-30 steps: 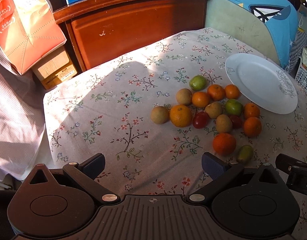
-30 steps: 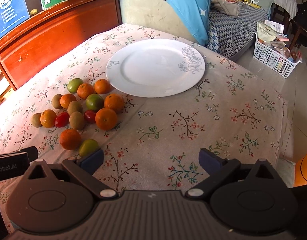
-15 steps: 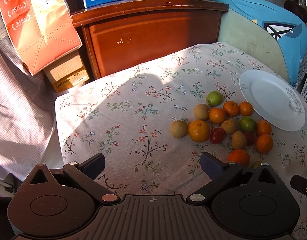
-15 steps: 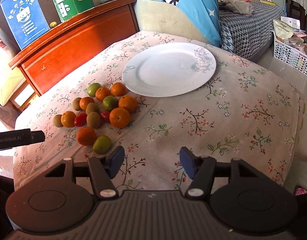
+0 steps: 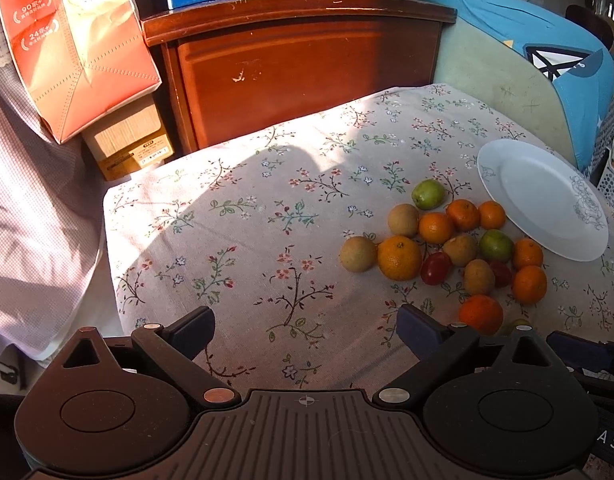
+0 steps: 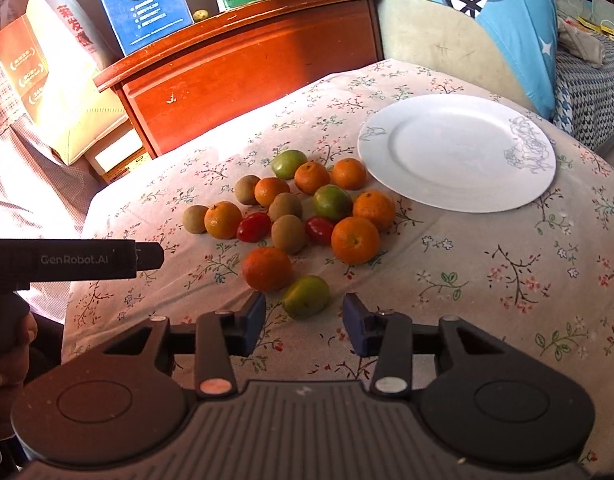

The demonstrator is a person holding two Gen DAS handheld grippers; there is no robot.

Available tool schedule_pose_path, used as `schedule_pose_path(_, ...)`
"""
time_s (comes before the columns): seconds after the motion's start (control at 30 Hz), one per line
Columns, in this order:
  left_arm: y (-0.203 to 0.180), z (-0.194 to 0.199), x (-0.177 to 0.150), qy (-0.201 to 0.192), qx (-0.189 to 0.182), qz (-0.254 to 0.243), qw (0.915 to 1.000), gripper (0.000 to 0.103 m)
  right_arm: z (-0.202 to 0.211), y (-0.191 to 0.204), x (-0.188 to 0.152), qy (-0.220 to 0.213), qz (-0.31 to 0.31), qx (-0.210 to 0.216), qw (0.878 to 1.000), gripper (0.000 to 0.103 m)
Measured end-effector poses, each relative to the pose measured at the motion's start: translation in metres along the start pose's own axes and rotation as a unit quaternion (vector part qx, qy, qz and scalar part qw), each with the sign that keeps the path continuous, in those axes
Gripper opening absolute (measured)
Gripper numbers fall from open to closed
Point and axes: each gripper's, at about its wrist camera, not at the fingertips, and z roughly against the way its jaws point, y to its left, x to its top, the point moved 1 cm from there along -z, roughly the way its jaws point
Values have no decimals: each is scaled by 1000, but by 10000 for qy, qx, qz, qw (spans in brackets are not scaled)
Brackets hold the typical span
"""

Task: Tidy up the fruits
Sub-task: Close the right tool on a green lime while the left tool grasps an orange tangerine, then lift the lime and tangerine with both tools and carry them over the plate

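Oranges point(image 6: 355, 240) 7 | kiwis point(image 6: 287, 234) 4 | greens point(image 6: 332, 202) 3 | reds point(image 6: 253, 227) 2 | hand-held gripper: left point(image 5: 307, 320) apart, right point(image 6: 304, 322) closing, empty

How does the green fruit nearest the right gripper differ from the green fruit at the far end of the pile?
The near green fruit is yellowish-green with a brown tinge; the far green fruit is a cleaner, brighter green. The near one sits just ahead of the right gripper, roughly centred between its jaws and not pinched; the far one lies beyond the oranges. Neither is on the white plate; both rest on the floral cloth.

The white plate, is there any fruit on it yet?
Empty. The plate shows only bare white surface; all the fruit lies on the tablecloth beside it.
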Motion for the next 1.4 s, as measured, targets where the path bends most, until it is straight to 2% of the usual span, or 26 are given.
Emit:
schedule_pose_path(0.23, -3, -2, -2, 32, -168, 52, 9998, 91, -17, 10, -1, -13, 442, -105, 9990, 41)
schedule_pose_path(0.3, -5, -1, -2, 10, -219, 30, 9998, 88, -20, 10, -2, -8, 515, -150, 9986, 32)
schedule_pose_path(0.33, -6, -1, -2, 3, -267, 28, 9996, 86, -21, 10, -2, 2, 539, -174, 9984, 24)
schedule_pose_path(0.53, -21, -2, -4, 33, -628, -66, 9980, 79, -13, 3, -2, -36, 416, -178, 9990, 24)
schedule_pose_path(0.9, -62, -11, -6, -53, -1395, -347, 9896, 61, 7, -37, 2, -144, -391, -563, 9975, 24)
schedule_pose_path(1.0, -70, -16, -8, -19, -1521, -439, 9874, 48, 9, -44, 2, -154, -547, -636, 9964, 24)
schedule_pose_path(1.1, -77, -20, -10, -22, -1520, -498, 9871, 42, 10, -47, 2, -148, -616, -654, 9958, 24)
schedule_pose_path(1.2, -82, -24, -12, -85, -1555, -582, 9861, 30, 9, -49, 2, -134, -668, -692, 9953, 24)
schedule_pose_path(1.4, -84, -21, -13, -164, -1538, -629, 9860, 29, 9, -52, 3, -127, -786, -662, 9946, 24)
